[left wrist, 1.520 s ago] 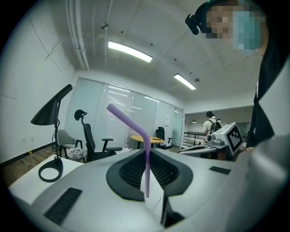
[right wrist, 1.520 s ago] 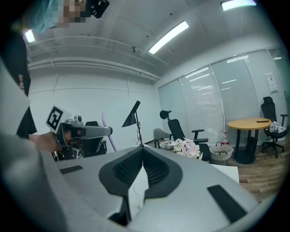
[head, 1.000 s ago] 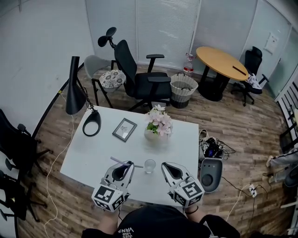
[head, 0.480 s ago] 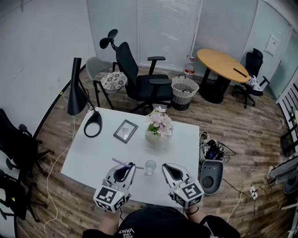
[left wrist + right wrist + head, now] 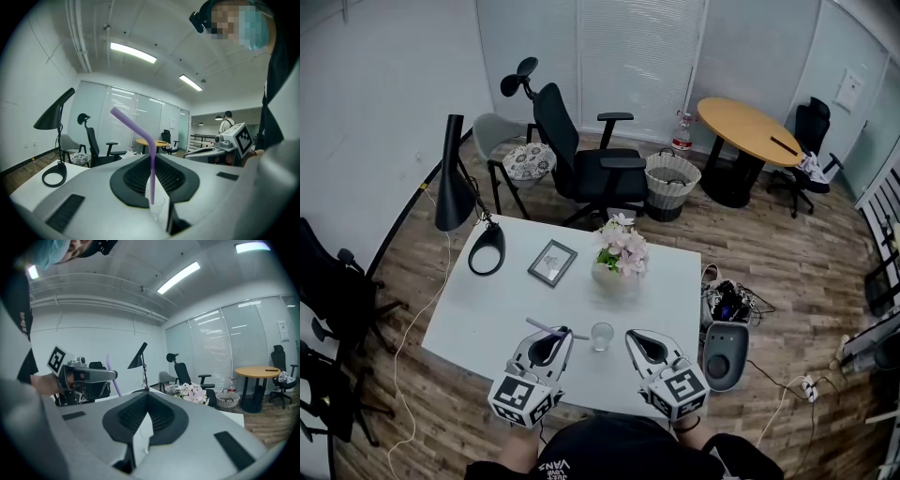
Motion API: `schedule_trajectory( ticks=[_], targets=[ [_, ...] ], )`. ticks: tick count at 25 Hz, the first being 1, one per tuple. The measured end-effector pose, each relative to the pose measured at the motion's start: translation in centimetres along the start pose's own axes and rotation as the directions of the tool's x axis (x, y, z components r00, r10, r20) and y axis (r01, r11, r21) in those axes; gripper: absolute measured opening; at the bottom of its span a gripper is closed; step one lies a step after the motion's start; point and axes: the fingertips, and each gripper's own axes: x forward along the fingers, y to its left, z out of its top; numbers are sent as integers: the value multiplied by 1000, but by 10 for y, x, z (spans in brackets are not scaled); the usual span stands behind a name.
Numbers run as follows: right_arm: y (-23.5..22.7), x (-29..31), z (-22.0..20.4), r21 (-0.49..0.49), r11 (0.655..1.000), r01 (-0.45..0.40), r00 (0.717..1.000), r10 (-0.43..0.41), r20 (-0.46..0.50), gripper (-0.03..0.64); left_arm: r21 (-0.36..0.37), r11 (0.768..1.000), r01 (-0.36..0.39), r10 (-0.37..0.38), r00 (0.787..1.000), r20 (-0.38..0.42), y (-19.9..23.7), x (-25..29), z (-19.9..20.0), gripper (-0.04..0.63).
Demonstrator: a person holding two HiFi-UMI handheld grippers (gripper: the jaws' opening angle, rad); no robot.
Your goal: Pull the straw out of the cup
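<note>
White bench (image 5: 487, 309) in office, cup (image 5: 601, 335) low in middle. Left tongs (image 5: 553, 334) pinching purple straw (image 5: 151, 164), tip just beside cup. Right tongs (image 5: 637, 337) a bit apart, empty. Risk: knocking cup over by swinging straw sideways.

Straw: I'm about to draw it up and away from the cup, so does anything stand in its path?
Nothing visible does. The left claw grips the straw upright beside the cup. Nothing hangs above it, and the right claw sits apart on the cup's other side.
</note>
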Motion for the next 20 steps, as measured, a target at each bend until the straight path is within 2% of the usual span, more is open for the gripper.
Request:
schedule_trajectory(
  ticks=[20],
  targets=[
    [-4, 2, 3, 5, 1000, 6, 1000, -6, 6, 17, -2, 1000, 8, -8, 1000, -4, 1, 5, 0, 37]
  ],
)
